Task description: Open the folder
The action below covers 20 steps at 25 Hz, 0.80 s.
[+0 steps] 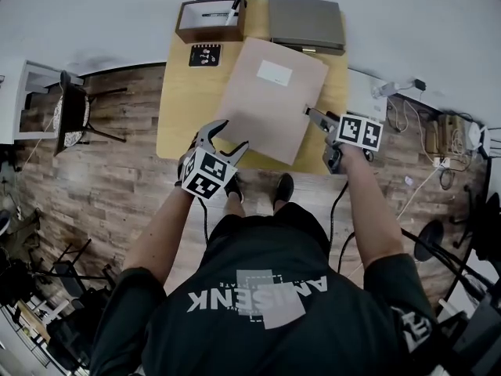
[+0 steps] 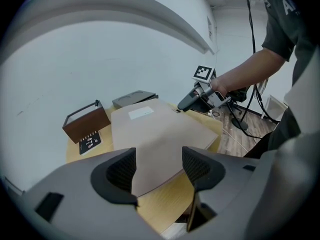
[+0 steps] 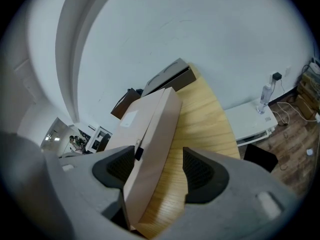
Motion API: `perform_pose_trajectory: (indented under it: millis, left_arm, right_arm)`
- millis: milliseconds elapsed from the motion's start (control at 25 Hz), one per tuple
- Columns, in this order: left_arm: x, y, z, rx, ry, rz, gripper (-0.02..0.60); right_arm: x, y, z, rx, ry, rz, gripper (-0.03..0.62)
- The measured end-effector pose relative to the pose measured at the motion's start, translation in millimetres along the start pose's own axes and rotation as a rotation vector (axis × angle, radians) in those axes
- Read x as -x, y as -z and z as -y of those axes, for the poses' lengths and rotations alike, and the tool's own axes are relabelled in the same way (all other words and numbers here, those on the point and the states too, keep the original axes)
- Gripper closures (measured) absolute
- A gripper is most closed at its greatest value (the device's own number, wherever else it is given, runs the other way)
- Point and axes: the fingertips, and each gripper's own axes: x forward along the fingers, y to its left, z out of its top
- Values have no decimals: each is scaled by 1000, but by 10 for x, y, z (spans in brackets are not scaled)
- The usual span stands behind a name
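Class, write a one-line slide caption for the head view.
A person holds the open left gripper and right gripper at the edges of a closed beige folder on a wooden table.

The right gripper (image 3: 152, 166) has its jaws apart, with the thick side edge of the tan folder (image 3: 150, 129) between them and unpressed. The folder lies on a wooden table (image 3: 200, 119) and bears a white label (image 3: 129, 118) and a black clasp (image 3: 138, 153). Beyond the folder stand a brown box (image 3: 127, 101) and a grey case (image 3: 167, 76).

Head camera looks steeply down from above onto table (image 1: 176, 124) and folder (image 1: 270, 100); cameras on left gripper (image 1: 233, 135) and right gripper (image 1: 311, 114) ride low and close at the folder's near corner and side edge, facing the wall; all share the folder.
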Motion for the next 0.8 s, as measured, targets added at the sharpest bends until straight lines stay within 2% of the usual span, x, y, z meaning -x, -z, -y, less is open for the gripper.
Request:
perform_pose_trajectory:
  millis: [160, 520, 800]
  left_arm:
    - [-53, 55, 17, -53, -20, -27, 308]
    - [-85, 278, 94, -280, -35, -151, 308]
    - [-171, 370, 7, -395, -103, -217, 301]
  right_arm:
    - [-66, -7, 63, -27, -18, -12, 301]
    - [-91, 48, 81, -69, -44, -13, 301]
    - [-110, 19, 70, -50, -44, -35, 301]
